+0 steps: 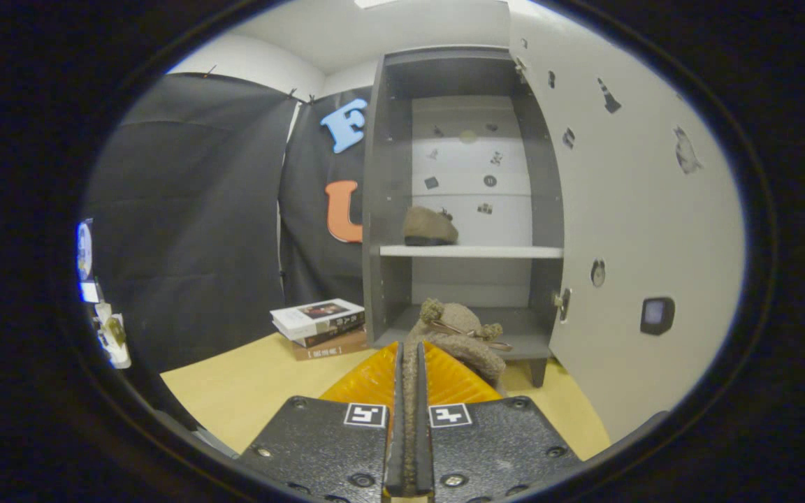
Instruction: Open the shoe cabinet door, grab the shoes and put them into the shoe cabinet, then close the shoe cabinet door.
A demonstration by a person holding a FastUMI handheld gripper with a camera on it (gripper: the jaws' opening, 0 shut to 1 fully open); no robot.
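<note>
So, quick rundown of where things stand:

Tool: the tool has its two fingers squeezed nearly together on the edge of a fuzzy brown shoe, so it's clamped on it, not empty.

Held shoe: hangs just ahead of the fingertips, toe end pointing toward the cabinet, with little pompoms and a cord on top. Pinching the thin collar edge looks like the easy way to carry something this soft.

Cabinet: the door is swung wide to the right, well out of the way, so the opening part looks done. Inside sit a pale shelf and a bottom board.

Other shoe: a second shoe already sits on the shelf, toward its left side, which leaves room beside it.

Where this is going: my guess is we're mid-carry, with the held shoe in line with the bottom compartment, right in front of its lip. Whether it's headed for the bottom or the shelf, I can't tell.

Floor stuff: a stack of books lies just left of the cabinet on the yellowish surface, clear of the path.

Left to do: set the shoe inside, let go, back out, then push the door closed.

Watch out: the floppy shoe could catch on the bottom edge going in.
</note>
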